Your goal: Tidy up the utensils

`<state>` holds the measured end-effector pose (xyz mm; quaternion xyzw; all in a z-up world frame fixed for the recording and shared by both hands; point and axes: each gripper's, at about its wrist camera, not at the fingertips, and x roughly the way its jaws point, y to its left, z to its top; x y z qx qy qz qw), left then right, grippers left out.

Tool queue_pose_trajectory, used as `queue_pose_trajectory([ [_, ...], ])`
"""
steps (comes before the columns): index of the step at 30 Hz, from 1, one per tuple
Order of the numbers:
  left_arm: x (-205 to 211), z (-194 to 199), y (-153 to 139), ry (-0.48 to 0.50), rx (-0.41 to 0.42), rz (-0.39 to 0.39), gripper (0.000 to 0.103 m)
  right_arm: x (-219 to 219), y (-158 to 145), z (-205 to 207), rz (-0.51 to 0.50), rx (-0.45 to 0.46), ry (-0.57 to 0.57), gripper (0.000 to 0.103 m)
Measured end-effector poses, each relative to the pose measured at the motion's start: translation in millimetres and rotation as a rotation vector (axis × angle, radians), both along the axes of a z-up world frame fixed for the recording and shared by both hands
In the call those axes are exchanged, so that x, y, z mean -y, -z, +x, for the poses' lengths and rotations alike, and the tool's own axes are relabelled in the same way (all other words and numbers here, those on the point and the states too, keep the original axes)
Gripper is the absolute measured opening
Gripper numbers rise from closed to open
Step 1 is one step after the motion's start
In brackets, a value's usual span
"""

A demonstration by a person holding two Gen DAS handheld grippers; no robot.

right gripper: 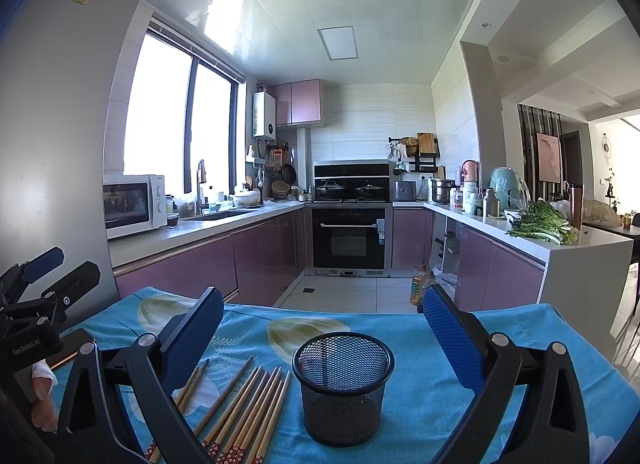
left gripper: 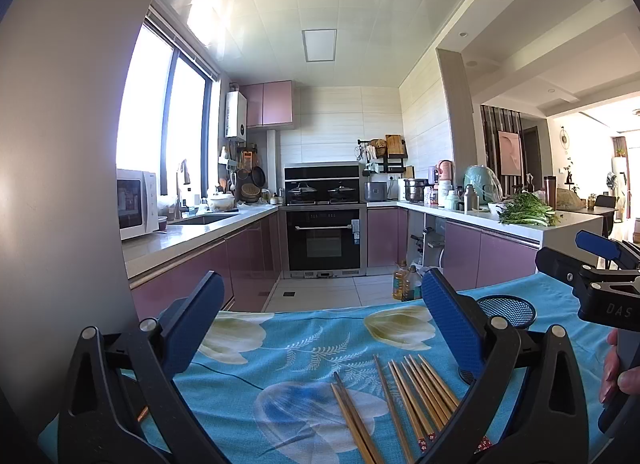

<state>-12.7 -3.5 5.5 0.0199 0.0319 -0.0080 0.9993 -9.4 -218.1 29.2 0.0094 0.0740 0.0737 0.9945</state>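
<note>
Both grippers gape, empty, over chopsticks [right gripper: 244, 412] beside mesh cup [right gripper: 343, 384], apparently empty

Bright daylight from the window [left gripper: 160, 120] at left, blown out to white in both views. Glare patch reflected on the glossy ceiling [right gripper: 224, 20] near the window. Ceiling panel light [left gripper: 319, 45] seemingly off or faint. Strong fisheye bending at the edges, black vignette in the corners. Sharp focus through the middle, counters and tablecloth [right gripper: 420, 364] evenly lit with soft, weak shadows. Far room at right also overexposed. Slight purple fringing along the window frame.
</note>
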Motion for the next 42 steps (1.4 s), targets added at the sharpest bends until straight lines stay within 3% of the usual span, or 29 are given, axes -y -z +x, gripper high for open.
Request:
queue_pose_trajectory([
  [42,0.1,-3.2,-4.4,-0.003,0.003,0.005,0.097,2.0,-0.3,0.2,0.001,-0.001,-0.002,0.097],
])
